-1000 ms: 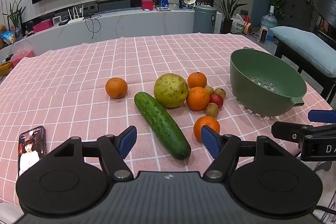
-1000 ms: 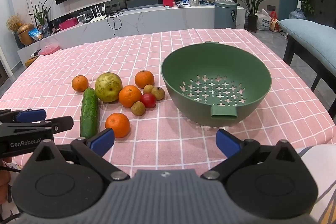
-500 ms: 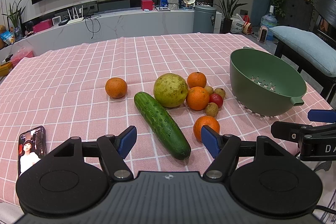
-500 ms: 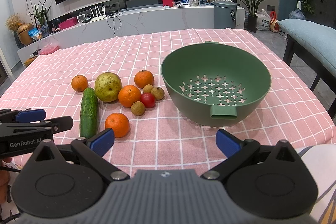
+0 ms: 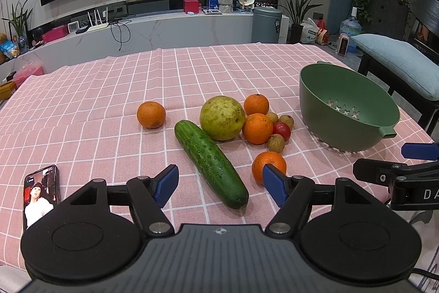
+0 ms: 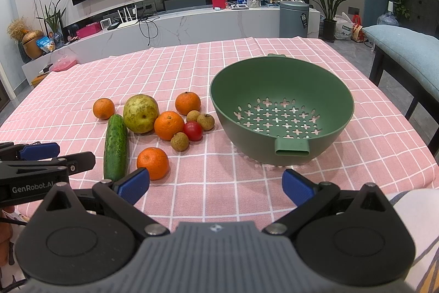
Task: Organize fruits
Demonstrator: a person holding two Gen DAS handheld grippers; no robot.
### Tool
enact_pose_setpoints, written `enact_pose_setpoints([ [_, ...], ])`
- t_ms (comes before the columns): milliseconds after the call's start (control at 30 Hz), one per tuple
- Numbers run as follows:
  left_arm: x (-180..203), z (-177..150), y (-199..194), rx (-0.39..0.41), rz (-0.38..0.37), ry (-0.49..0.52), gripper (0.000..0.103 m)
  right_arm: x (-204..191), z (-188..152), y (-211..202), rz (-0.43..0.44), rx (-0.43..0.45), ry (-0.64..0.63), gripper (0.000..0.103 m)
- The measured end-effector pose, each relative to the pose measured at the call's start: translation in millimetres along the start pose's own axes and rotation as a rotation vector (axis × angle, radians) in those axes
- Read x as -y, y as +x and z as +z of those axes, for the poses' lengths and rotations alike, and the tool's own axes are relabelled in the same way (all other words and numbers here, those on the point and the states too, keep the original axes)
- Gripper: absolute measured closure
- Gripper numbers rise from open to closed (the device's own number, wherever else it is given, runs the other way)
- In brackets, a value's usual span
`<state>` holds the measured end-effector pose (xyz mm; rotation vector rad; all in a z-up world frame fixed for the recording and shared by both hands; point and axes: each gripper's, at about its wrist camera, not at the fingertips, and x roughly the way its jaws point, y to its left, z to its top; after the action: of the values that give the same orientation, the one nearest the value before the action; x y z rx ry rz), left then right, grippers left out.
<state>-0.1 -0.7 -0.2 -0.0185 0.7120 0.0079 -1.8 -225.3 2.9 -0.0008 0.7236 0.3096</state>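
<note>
On the pink checked cloth lie a cucumber (image 5: 210, 162), a big yellow-green pear (image 5: 222, 117), several oranges, the nearest one (image 5: 269, 165) by my left gripper's right finger, a small red tomato (image 5: 281, 130) and three brown longans. An empty green colander (image 6: 282, 111) stands to their right. My left gripper (image 5: 219, 183) is open and empty, near the cucumber's close end. My right gripper (image 6: 215, 183) is open and empty, in front of the colander, with the nearest orange (image 6: 152, 163) by its left finger.
A phone (image 5: 41, 195) with a lit screen lies at the cloth's near left. The other gripper shows at each view's side edge. A cushioned bench (image 5: 397, 59) stands right of the table. A TV wall and a low counter are behind.
</note>
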Motion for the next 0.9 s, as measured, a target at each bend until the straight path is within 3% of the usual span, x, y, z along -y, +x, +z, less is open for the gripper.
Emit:
enact_pose_setpoints([
  [433,-3,0,6,-0.012,-0.014,-0.018,0.021,0,1,1,-0.001,-0.005,-0.004,0.004],
  [633,-13,11,14,-0.06,-0.086,-0.086,0.025,0,3,11,0.03,-0.012,-0.027,0.006],
  [700,-17,15,20,-0.066,-0.093,-0.093,0.032,-3,6,15,0.058,-0.008,-0.038,0.011],
  [900,-29,26,42,-0.161,-0.134,-0.177,0.037,-16,15,41,0.129,-0.054,-0.078,0.031],
])
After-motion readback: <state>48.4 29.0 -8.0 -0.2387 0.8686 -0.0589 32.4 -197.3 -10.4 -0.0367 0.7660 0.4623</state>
